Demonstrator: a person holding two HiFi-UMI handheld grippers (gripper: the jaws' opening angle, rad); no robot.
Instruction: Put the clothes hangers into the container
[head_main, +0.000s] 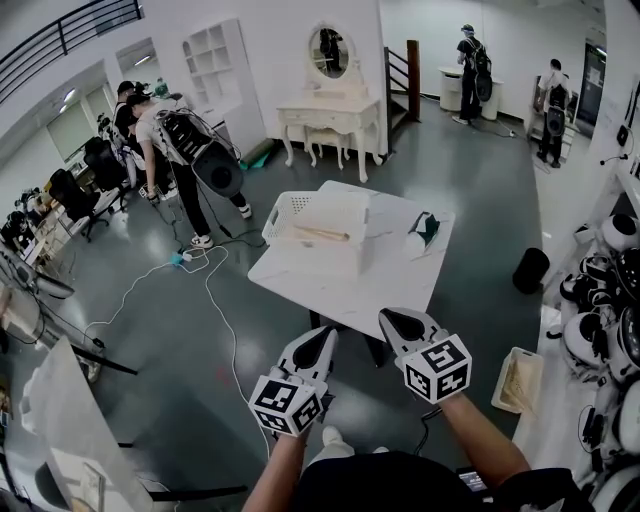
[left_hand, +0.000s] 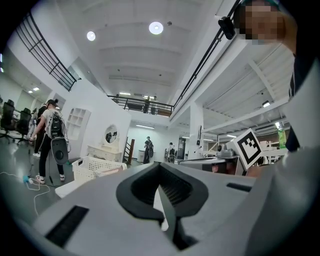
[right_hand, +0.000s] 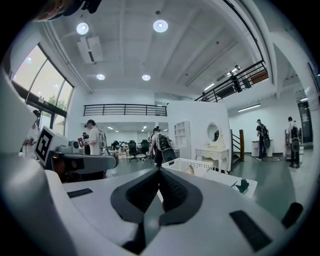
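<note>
A white slatted basket (head_main: 300, 212) stands on the white table (head_main: 400, 270), with a wooden clothes hanger (head_main: 322, 234) lying inside it. Both grippers hover short of the table's near edge, raised and level. My left gripper (head_main: 325, 336) is shut with nothing in it, and its jaws meet in the left gripper view (left_hand: 160, 169). My right gripper (head_main: 398, 320) is also shut and empty (right_hand: 160, 172). The basket shows beyond the jaws in both gripper views (left_hand: 95, 166) (right_hand: 186, 164).
A dark green item (head_main: 425, 228) lies on the table's right end. A black bin (head_main: 530, 270) and a tray of wooden pieces (head_main: 518, 380) sit on the floor at right. A person (head_main: 175, 150) bends over at left, with cables (head_main: 200, 275) on the floor. A white dressing table (head_main: 330, 115) stands behind.
</note>
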